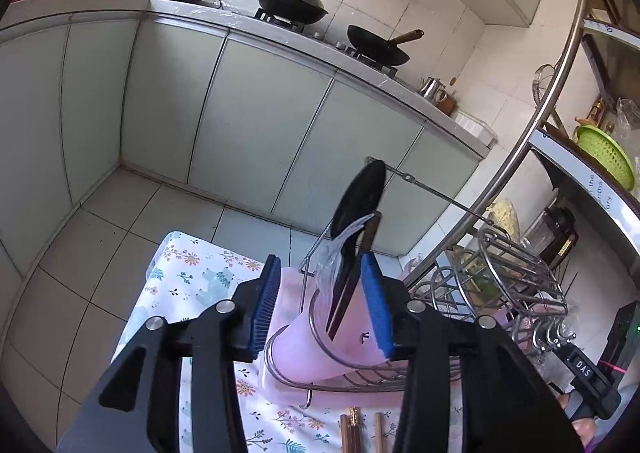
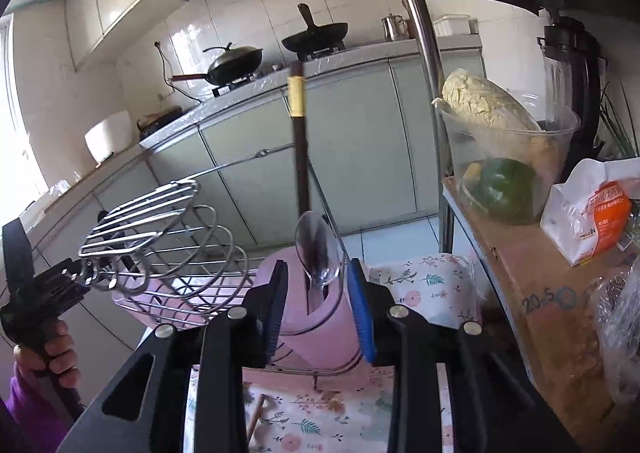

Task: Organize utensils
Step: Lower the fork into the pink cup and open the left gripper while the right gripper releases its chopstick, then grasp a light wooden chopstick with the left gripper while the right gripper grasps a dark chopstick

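Utensils (image 1: pixel 352 253) stand in pink cup (image 1: pixel 316 337) between both grippers' parted jaws.

a pink utensil cup (image 1: pixel 320 337), a black spoon (image 1: pixel 358 209), blue gripper pads (image 1: pixel 376 305) and a white floral-print tablecloth (image 1: pixel 192 277).

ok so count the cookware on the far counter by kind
lidded wok: 1
open wok: 1
steel kettle: 1
total: 3
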`<move>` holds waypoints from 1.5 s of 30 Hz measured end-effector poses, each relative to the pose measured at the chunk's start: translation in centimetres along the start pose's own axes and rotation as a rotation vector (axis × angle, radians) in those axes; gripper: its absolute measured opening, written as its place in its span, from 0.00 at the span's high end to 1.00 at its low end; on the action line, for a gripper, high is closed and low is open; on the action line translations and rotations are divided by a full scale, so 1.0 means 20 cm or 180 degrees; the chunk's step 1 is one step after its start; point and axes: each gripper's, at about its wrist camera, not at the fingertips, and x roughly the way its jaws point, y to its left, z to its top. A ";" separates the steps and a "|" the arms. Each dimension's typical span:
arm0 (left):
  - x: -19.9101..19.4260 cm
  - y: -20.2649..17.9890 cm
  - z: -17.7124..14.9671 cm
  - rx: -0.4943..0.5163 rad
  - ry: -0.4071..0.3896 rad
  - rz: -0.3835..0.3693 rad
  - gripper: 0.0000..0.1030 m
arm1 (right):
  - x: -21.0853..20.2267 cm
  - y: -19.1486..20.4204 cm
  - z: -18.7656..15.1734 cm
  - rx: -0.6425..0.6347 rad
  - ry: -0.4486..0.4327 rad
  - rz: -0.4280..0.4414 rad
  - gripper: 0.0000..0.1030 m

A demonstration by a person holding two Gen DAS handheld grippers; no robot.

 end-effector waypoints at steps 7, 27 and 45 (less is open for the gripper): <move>-0.08 0.03 -0.04 0.0035 0.0077 -0.0031 0.59 | -0.12 -0.01 -0.08 0.0035 -0.0045 -0.0062 0.70; 0.16 -0.09 -0.63 0.0242 0.1702 -0.0049 0.86 | 0.04 0.00 -0.52 0.0554 0.1092 0.0493 0.82; 0.48 -0.24 -0.79 0.0538 0.2266 0.0290 0.86 | 0.18 -0.05 -0.62 0.0861 0.1515 0.0784 0.83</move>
